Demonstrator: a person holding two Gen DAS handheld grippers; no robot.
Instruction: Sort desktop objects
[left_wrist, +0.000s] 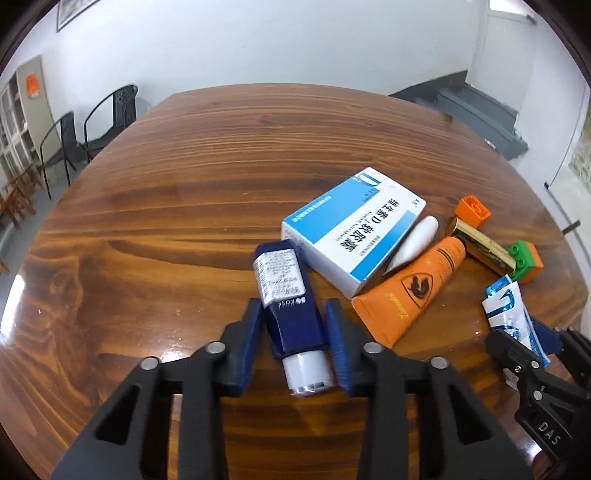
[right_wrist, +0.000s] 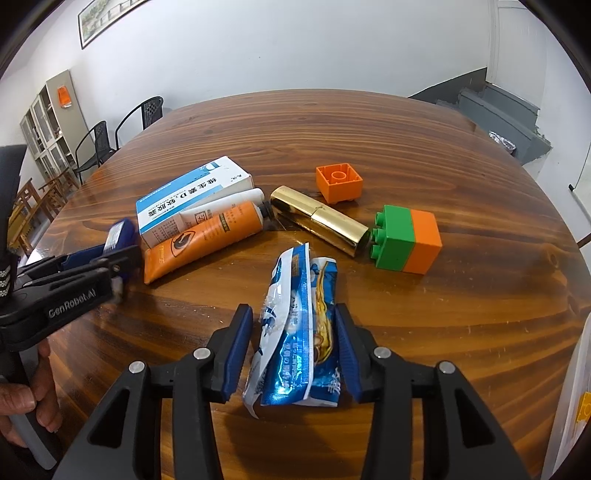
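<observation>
The left tongs (left_wrist: 293, 332) straddle the navy tube (left_wrist: 291, 306), apparently clasping it, while the right tongs (right_wrist: 293, 350) flank the blue sachet (right_wrist: 299, 332) lying on the desk (right_wrist: 443, 332); contact is uncertain. Beyond, the box (right_wrist: 184, 195), orange tube (right_wrist: 207, 236), gold case (right_wrist: 317, 219) and bricks (right_wrist: 408, 240) await sorting.

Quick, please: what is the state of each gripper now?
Left gripper: around the dark blue tube, grip uncertain.
Right gripper: around the blue packet, grip uncertain.

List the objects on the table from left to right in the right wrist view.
Left gripper → orange tube → blue-white packet between the right gripper fingers → gold tube → green-orange block.
</observation>
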